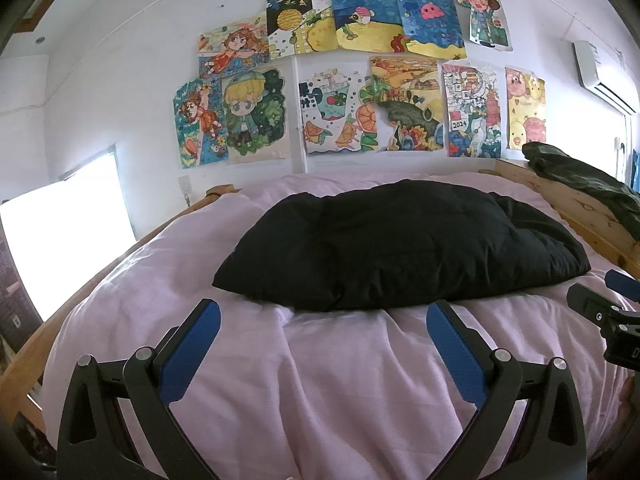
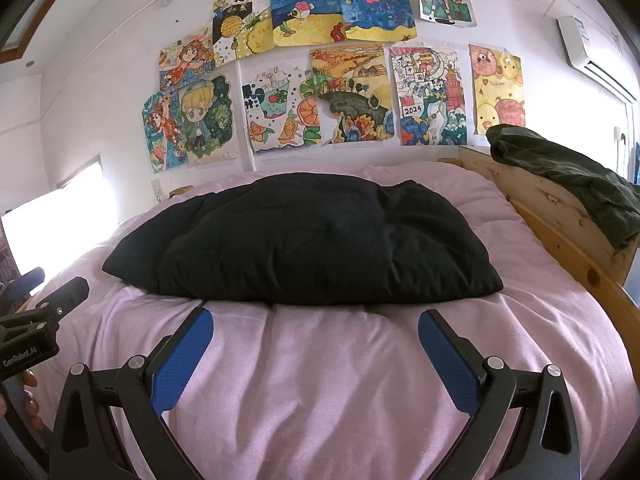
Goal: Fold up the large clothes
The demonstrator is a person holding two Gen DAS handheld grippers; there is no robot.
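While both grippers gape, black garment point(image 1: 400, 244) lies lengthwise left-to-right.

1 black garment point(image 2: 304, 240) lies on 1 bed point(image 2: 360, 380). 1 green garment point(image 2: 568, 176) hangs over 1 wooden rail point(image 2: 560, 208). 11 drawings point(image 2: 352, 92) cover the wall. 1 air conditioner point(image 2: 588, 56). 2 grippers, left point(image 1: 322, 344) and right point(image 2: 316, 346), each with 2 fingers point(image 2: 182, 364).

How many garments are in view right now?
2: a black padded garment lying on the pink bedding, and a dark green one draped over the wooden bed rail. Others may be out of frame.
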